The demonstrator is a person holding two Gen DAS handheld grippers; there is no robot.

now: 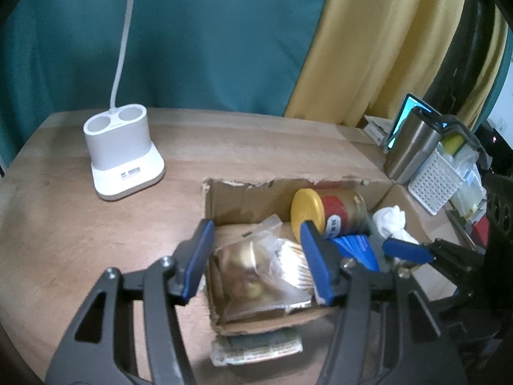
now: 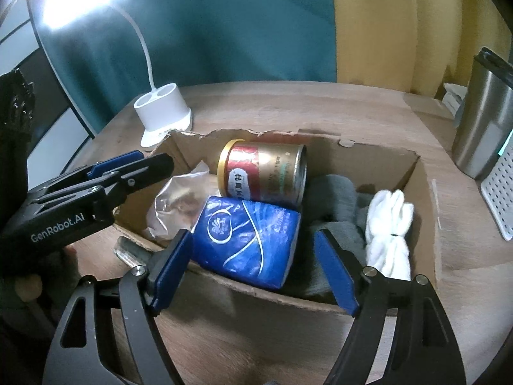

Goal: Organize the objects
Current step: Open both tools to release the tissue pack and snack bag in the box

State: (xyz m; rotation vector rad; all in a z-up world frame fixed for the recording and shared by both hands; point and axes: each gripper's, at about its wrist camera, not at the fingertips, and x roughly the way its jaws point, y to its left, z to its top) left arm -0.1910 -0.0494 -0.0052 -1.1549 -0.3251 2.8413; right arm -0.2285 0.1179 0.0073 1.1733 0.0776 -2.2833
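We work over a torn cardboard box (image 2: 378, 157) in the middle of the wooden worktop (image 1: 96, 224), where the things to be organized are gathered. Our left gripper (image 1: 256, 256) hangs over the box's near left corner with its fingers apart and empty, straddling a clear bag of gold-wrapped goods (image 1: 256, 276) — placed, we judge, to take or settle that bag. Our right gripper (image 2: 253, 269) hovers at the box's near wall, fingers likewise apart and gripping nothing, framing a blue tissue pack (image 2: 247, 240) that leans against the can behind it.

That red-and-gold can (image 2: 266, 170) lies on its side toward the back wall, its yellow lid (image 1: 306, 211) facing left; lying down, it fits below the rim. Grey cloth (image 2: 340, 205) pads the right end, with a bundle of white socks (image 2: 389, 231) resting on top. A flat packet (image 1: 256, 348) lies on the worktop just outside the near wall, not yet in the box.

A white desk lamp base (image 1: 123, 154) stands well apart at the left; a steel tumbler (image 2: 481, 122) and a white perforated basket (image 1: 436, 179) stand to the right.
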